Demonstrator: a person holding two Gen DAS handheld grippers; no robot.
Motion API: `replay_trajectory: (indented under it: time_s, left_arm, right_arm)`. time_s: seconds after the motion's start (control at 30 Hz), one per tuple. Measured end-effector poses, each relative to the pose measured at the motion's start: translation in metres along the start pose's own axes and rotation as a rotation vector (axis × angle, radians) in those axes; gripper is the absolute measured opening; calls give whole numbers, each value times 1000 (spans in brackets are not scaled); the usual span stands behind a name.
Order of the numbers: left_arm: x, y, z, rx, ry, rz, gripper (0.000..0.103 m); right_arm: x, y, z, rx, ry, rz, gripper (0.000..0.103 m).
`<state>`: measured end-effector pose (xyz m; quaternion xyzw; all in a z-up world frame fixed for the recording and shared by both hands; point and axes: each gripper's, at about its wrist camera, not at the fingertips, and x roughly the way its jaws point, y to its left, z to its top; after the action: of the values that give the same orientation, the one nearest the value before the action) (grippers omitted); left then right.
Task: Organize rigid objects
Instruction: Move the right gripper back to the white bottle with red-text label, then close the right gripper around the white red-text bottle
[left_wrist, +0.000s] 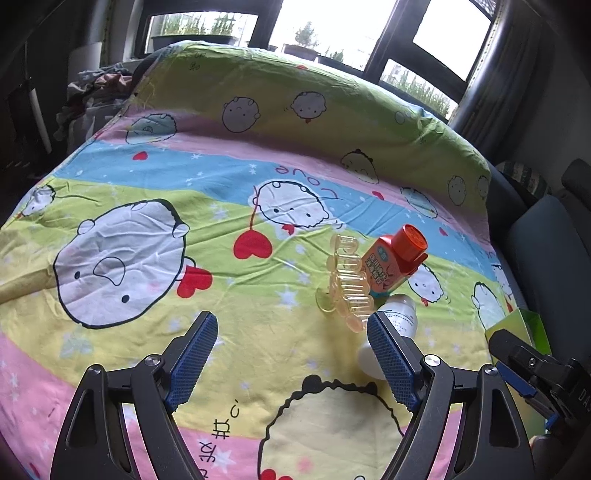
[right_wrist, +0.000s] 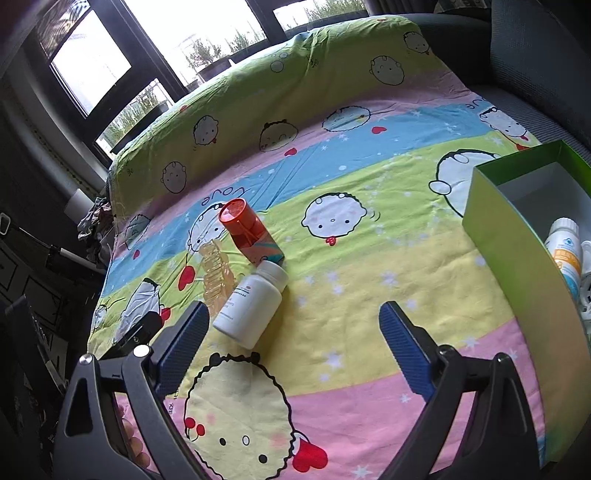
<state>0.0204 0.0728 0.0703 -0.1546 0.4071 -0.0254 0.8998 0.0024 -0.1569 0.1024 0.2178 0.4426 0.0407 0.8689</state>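
Both sets of jaws are held wide w/ nothing gripped: the left gripper (left_wrist: 291, 354) is poised over the sheet (left_wrist: 155, 177) just beside the hair claw (left_wrist: 347, 280), the right gripper (right_wrist: 291, 343) near the white bottle (right_wrist: 251, 306). Task is judged partly done: a couple of containers, incl. an orange-labelled bottle (right_wrist: 565, 254), are already seen in the green box (right_wrist: 498, 229) at right, while three items are left on the sheet. The white bottle is laid flat, long axis diagonal w/ cap toward the orange-capped bottle (right_wrist: 247, 232), which is also on its side, cap pointed to the windows.
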Motion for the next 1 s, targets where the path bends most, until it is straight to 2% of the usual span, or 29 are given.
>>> replay_trajectory:
  time_s: [0.33,0.5,0.57,0.73,0.87,1.0]
  left_arm:
    - [3,22,3,-75,16,19,84]
    - [6,25,3,-75,22,35,84]
    - [7,25,3,-73,29,31,84]
    - [9,23,2,-66,38,32,84]
    - [11,22,1,-59,46,35,84]
    - [11,19,1,-47,49,38,84]
  right_arm:
    - [50,24,0,32,108,93,91]
    - [75,27,-1,20,133,40,78]
    - [83,24,-2,41,150,36,69]
    - [89,21,-4,61,169,69,62]
    - [94,16,-9,104,207,118,48]
    - [84,20,-11,63,196,96,47]
